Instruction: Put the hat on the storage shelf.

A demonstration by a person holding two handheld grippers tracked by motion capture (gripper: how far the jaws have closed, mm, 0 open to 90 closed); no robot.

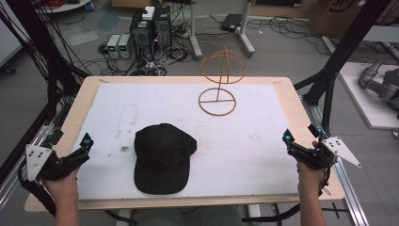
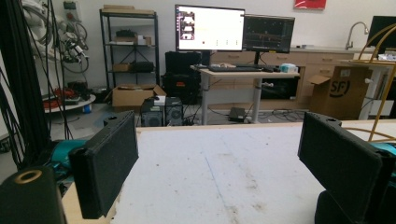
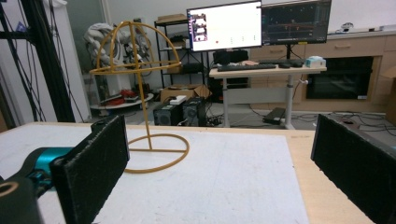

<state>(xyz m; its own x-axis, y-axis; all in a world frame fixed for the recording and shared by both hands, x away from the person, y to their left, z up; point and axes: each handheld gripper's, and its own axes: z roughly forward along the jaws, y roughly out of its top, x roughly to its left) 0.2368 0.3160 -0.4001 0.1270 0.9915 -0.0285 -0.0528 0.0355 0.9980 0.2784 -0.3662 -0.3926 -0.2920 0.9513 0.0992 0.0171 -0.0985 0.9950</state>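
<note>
A black cap (image 1: 162,157) lies on the white mat (image 1: 141,110) near the front, its brim toward the person. At the back of the mat stands a golden wire hat stand (image 1: 220,80), also in the right gripper view (image 3: 140,93). My left gripper (image 1: 88,141) rests at the mat's left edge, a hand's width left of the cap. In its own view the left gripper (image 2: 219,168) is open, with bare mat between the jaws. My right gripper (image 1: 286,137) sits at the table's right edge. The right gripper (image 3: 219,168) in its own view is open and holds nothing.
The wooden table (image 1: 301,117) carries the mat. Black frame posts (image 1: 339,52) rise at both sides. Computer boxes (image 1: 150,28) and cables lie on the floor behind the table. A desk with monitors (image 3: 257,28) stands farther back.
</note>
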